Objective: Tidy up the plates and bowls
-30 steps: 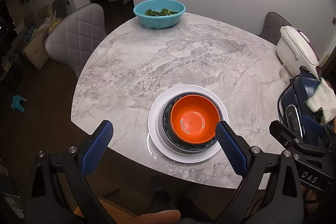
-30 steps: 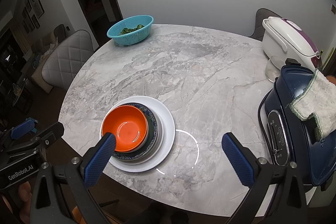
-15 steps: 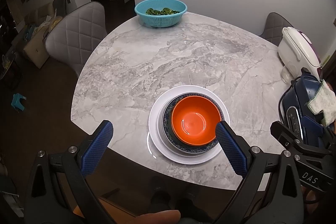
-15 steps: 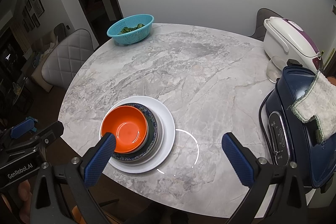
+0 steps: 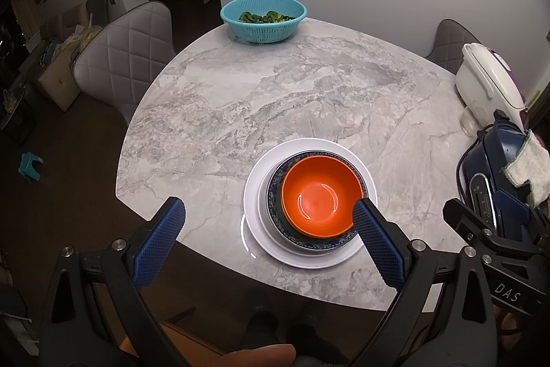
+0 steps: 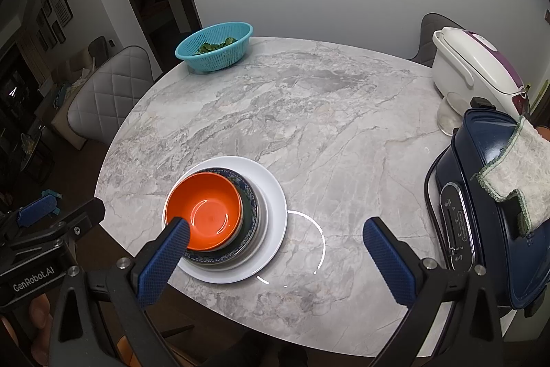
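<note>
An orange bowl [image 5: 321,196] [image 6: 204,210] is nested in a dark blue patterned bowl [image 5: 275,191] [image 6: 249,205], and both sit on a white plate [image 5: 256,191] [image 6: 275,205] near the front edge of the marble table [image 5: 275,92] [image 6: 292,112]. My left gripper [image 5: 266,212] hangs open above the table's near edge, its right finger over the stack's near rim. My right gripper [image 6: 275,234] is open too, its left finger over the orange bowl's near rim. Neither holds anything.
A teal colander [image 5: 263,18] [image 6: 215,47] with greens stands at the table's far edge. A white rice cooker [image 6: 477,71] and a dark blue appliance [image 6: 481,195] with a cloth [image 6: 515,171] on it fill the right side. A grey quilted chair [image 5: 127,57] stands at the left.
Both grippers have drifted very slightly back; the stack and everything on the table stay put.
</note>
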Tool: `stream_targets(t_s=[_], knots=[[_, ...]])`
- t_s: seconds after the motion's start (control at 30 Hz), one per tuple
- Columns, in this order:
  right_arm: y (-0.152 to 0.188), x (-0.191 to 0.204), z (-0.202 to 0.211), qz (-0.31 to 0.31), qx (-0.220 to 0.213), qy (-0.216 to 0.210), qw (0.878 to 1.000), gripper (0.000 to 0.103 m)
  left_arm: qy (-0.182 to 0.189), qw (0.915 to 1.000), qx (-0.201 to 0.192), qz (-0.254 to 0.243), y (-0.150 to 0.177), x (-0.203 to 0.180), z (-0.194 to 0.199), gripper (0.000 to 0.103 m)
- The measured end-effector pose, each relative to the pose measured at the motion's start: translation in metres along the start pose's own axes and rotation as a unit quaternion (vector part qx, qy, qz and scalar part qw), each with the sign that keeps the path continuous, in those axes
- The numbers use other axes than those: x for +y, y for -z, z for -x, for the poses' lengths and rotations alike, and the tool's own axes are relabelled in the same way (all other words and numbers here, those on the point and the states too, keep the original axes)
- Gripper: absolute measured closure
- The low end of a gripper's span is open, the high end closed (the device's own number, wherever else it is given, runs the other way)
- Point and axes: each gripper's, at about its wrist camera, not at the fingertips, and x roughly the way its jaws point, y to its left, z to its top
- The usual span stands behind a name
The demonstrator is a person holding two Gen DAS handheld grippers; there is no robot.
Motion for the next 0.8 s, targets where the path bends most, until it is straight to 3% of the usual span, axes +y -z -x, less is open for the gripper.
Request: stream_targets(t_s=[0.8], knots=[[-0.0015,-0.0005,-0.0017,0.002,0.002,0.0,1.0,0.0,0.001,1.0,0.001,0.0,-0.0017,0.0003,-0.0006,0.004]])
